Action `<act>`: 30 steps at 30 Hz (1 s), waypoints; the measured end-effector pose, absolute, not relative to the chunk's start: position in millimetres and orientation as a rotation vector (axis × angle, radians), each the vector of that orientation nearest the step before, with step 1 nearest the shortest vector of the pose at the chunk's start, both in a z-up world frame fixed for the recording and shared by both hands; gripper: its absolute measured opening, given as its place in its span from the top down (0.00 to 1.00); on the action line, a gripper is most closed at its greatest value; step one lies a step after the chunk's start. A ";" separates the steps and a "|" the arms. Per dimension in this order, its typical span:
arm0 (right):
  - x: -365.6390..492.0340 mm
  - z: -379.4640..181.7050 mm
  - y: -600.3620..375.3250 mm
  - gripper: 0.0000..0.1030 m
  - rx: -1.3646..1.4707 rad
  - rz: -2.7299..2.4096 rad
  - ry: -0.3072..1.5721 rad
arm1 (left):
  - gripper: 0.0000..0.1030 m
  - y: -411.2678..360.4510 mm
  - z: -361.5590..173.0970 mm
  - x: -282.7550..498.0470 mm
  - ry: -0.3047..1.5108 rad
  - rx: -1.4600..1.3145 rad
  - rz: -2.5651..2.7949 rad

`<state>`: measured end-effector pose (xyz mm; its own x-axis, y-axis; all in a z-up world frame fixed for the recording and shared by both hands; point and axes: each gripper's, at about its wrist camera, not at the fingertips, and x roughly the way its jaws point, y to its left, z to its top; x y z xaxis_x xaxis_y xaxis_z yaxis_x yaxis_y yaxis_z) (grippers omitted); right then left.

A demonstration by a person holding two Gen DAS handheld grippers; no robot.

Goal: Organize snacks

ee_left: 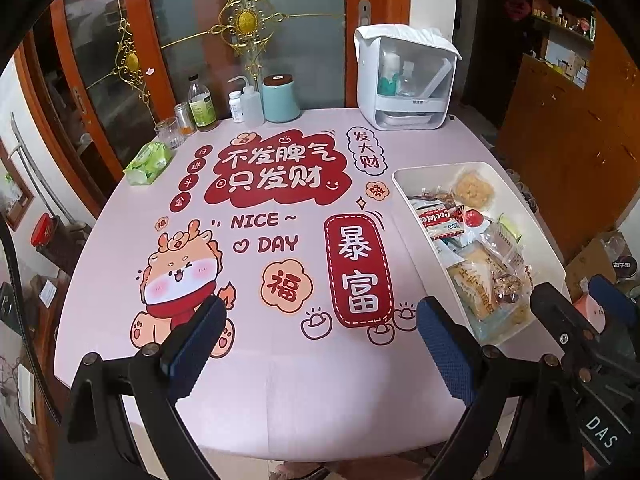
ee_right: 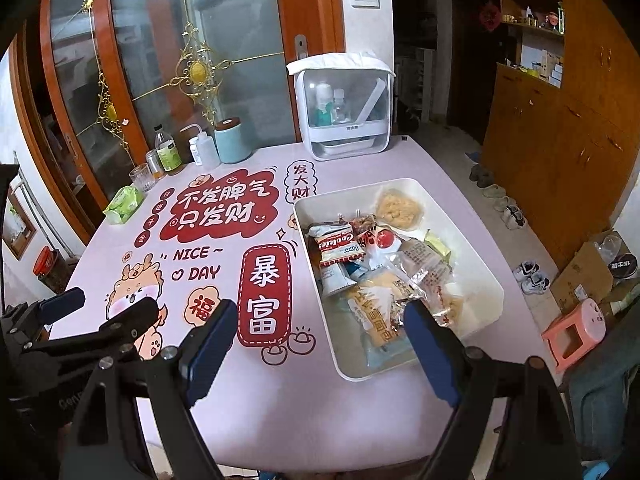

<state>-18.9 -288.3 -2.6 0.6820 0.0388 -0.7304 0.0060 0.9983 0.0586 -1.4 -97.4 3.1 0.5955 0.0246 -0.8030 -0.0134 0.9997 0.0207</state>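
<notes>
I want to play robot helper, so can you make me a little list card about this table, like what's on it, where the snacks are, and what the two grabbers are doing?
table: pink cloth with red lucky pictures
snack spot: white tray on the table's right side
snacks: many wrapped packets piled in the tray, including a cookie packet
back of table: teal jar, white box, bottles, a glass
left back edge: green tissue pack
left gripper: open, holding nothing
right gripper: open, near the tray's front end
</notes>
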 end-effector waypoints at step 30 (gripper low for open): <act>-10.8 -16.9 -300.5 0.17 0.072 0.021 0.857 | 0.07 -110.5 -11.2 8.0 0.965 0.018 0.035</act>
<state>-10.8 -300.5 -16.9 0.6550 0.0476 -0.7541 0.0101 0.9974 0.0717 8.0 -110.5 -11.2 0.5688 0.0375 -0.8216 -0.0214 0.9993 0.0308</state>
